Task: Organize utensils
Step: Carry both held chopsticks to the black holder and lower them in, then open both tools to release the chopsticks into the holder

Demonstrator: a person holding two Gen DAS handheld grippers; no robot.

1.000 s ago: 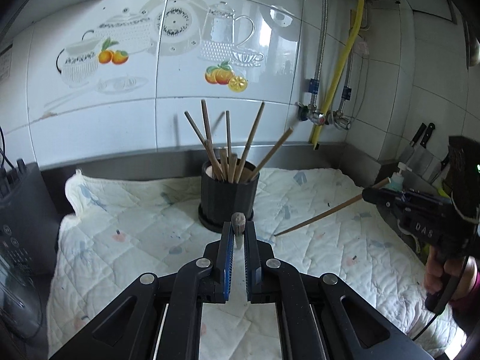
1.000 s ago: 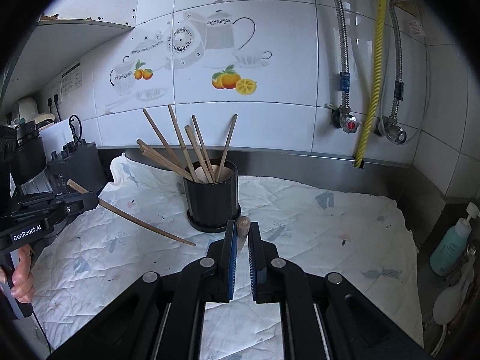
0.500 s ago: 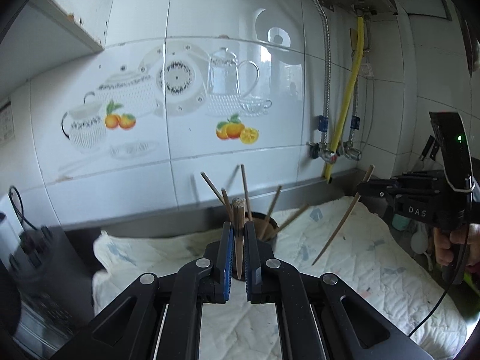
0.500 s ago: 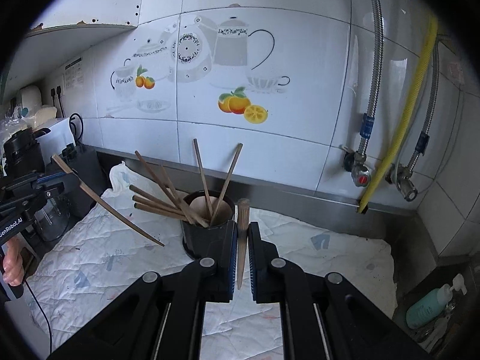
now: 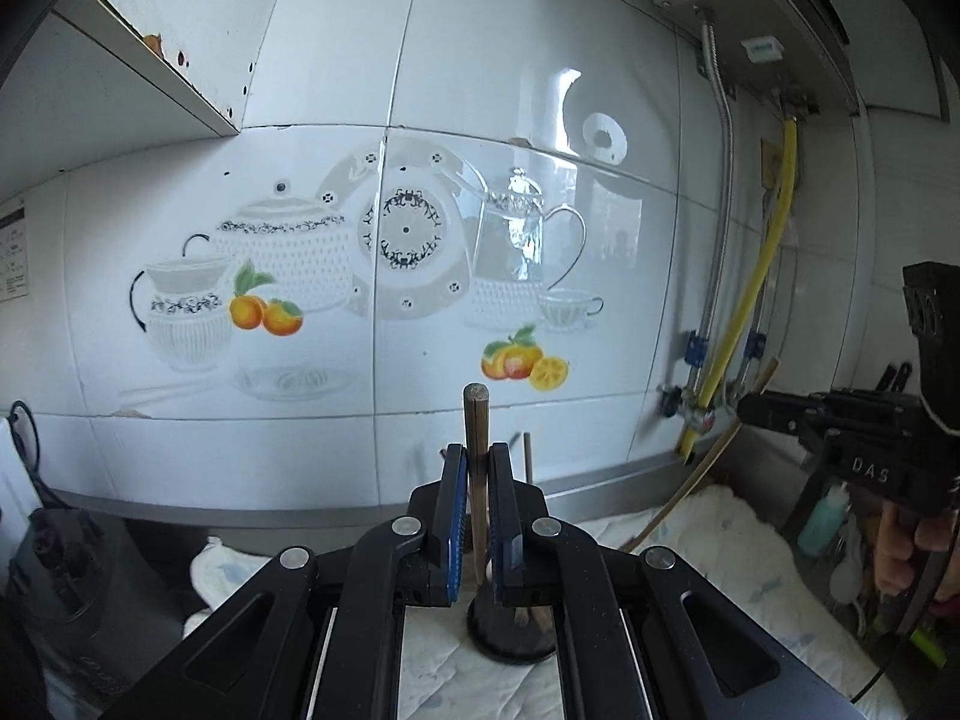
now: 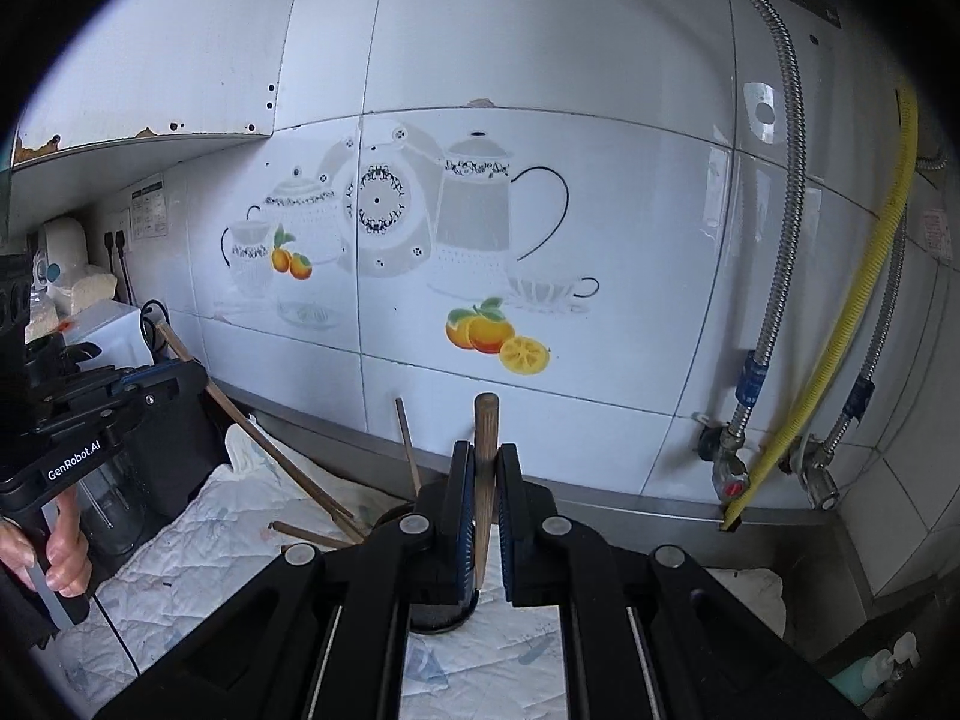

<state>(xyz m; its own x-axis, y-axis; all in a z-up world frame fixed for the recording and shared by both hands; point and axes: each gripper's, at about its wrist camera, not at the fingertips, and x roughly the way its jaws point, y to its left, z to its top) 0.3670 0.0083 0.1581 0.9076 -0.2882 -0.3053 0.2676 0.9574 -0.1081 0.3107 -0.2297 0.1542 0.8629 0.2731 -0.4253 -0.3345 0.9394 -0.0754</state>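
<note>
Chopstick [image 5: 476, 468] clamped in each gripper's jaws — above black holder [image 5: 510, 636].

Bright daylight is glaring off the glossy white wall tiles [image 5: 540, 120]; fisheye is bending edges w/ dark vignetting; both views are looking sharp.

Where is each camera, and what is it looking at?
Left wrist view: sits on the left claw, facing the tiled wall; its chopstick is pinched; the right claw and hand show.
Right wrist view: sits on the right claw, facing the same wall; the left claw and hand show.
Both share the black holder and quilted cloth.
</note>
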